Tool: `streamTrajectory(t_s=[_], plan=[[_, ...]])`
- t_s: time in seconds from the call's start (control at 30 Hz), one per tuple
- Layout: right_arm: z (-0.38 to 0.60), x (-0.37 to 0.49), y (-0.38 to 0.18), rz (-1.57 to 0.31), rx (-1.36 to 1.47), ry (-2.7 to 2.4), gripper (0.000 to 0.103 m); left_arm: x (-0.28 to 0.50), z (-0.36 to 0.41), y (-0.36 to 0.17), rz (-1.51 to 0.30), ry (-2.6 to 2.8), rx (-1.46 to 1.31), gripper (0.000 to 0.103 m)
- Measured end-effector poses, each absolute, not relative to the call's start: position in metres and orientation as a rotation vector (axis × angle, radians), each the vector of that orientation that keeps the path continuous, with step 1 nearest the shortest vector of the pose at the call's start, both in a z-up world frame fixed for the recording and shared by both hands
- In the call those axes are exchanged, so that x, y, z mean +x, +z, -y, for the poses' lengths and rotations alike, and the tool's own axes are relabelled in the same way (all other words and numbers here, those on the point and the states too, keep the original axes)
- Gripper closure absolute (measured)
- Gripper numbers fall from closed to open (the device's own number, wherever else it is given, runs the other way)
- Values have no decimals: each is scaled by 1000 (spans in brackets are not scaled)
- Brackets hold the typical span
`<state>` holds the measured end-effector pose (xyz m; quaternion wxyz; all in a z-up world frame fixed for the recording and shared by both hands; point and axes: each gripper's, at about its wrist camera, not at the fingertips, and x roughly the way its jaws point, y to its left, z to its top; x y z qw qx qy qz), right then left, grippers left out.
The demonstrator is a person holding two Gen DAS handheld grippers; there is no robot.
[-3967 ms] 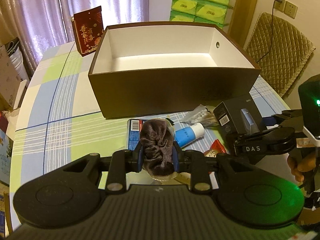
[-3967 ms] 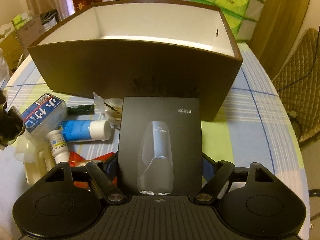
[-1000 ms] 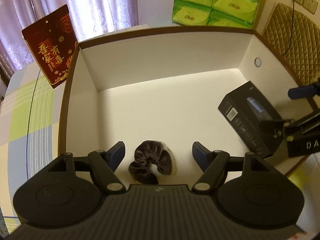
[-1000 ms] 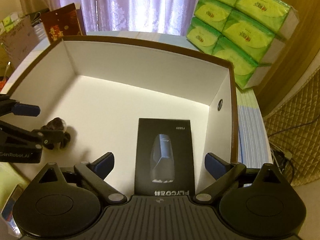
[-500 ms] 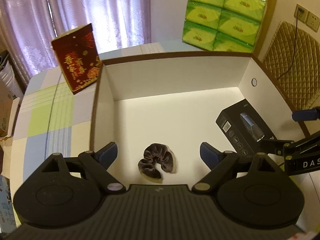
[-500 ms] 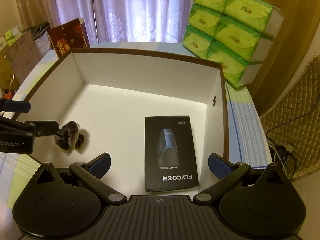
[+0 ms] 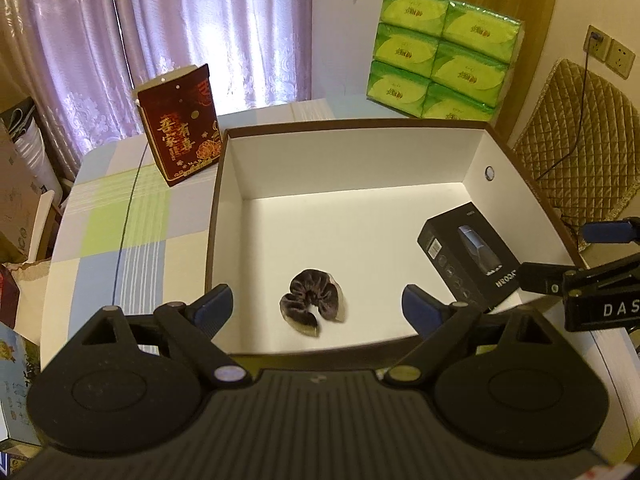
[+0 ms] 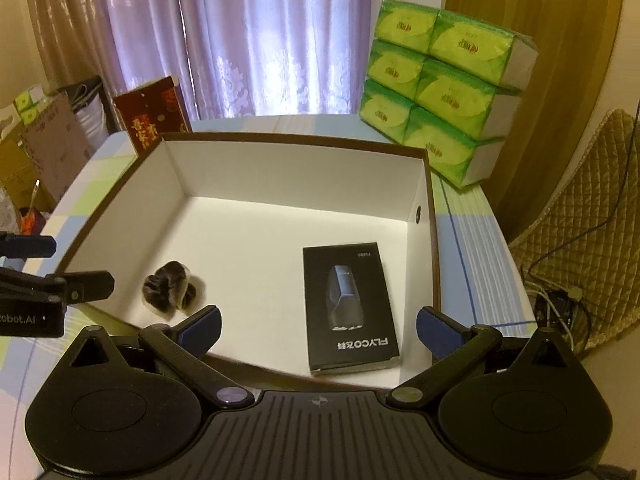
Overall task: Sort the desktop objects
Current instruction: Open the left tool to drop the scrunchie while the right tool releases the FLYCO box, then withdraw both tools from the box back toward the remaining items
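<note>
The left gripper (image 7: 318, 308) hangs spread wide and empty above the near wall of the box (image 7: 320, 354). Straight ahead of it, between its blue fingertips (image 7: 216, 305) and just past them, the scrunchie (image 7: 311, 307) lies on the white floor of the box. Ahead and to its right, the carton (image 7: 468, 264) lies flat near the box's right wall, well apart from the scrunchie. The right gripper (image 7: 560, 256) reaches in from the far right, beside the carton's near end.

The right gripper (image 8: 318, 330) is likewise spread wide and holds nothing. The carton (image 8: 350, 306) lies flat just ahead of it, between its fingertips (image 8: 436, 330), with its printed lettering upside down and its near end close to the box's near wall (image 8: 256, 366). Ahead and to the left, the scrunchie (image 8: 168, 288) sits on the box floor; the left gripper (image 8: 60, 276) shows at the left edge, close to it.

Beyond the box, on the checked bench (image 7: 120, 216), a red bag (image 7: 180, 124) stands ahead-left of the left gripper, close to the box's far left corner. Farther ahead to the right, green tissue packs (image 7: 444, 52) are stacked three high. Curtains (image 8: 248, 36) hang behind.
</note>
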<state>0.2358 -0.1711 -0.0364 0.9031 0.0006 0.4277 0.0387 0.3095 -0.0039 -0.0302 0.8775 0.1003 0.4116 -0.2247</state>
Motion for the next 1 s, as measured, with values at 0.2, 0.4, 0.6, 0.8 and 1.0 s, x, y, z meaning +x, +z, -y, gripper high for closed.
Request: streamTrajectory(t_s=[0.2, 0.4, 0.6, 0.8, 1.0], plan=[[168, 218, -27, -863, 9, 95, 2, 288, -4, -20, -844, -455, 188, 13], [166, 199, -18, -837, 7, 113, 2, 263, -10, -11, -828, -448, 175, 13], [162, 178, -11, -814, -7, 136, 2, 241, -16, -3, -812, -446, 158, 13], [159, 156, -6, -801, -20, 163, 2, 219, -22, 4, -796, -445, 144, 12], [159, 136, -5, -791, -30, 171, 2, 197, -32, 9, -777, -433, 137, 11]])
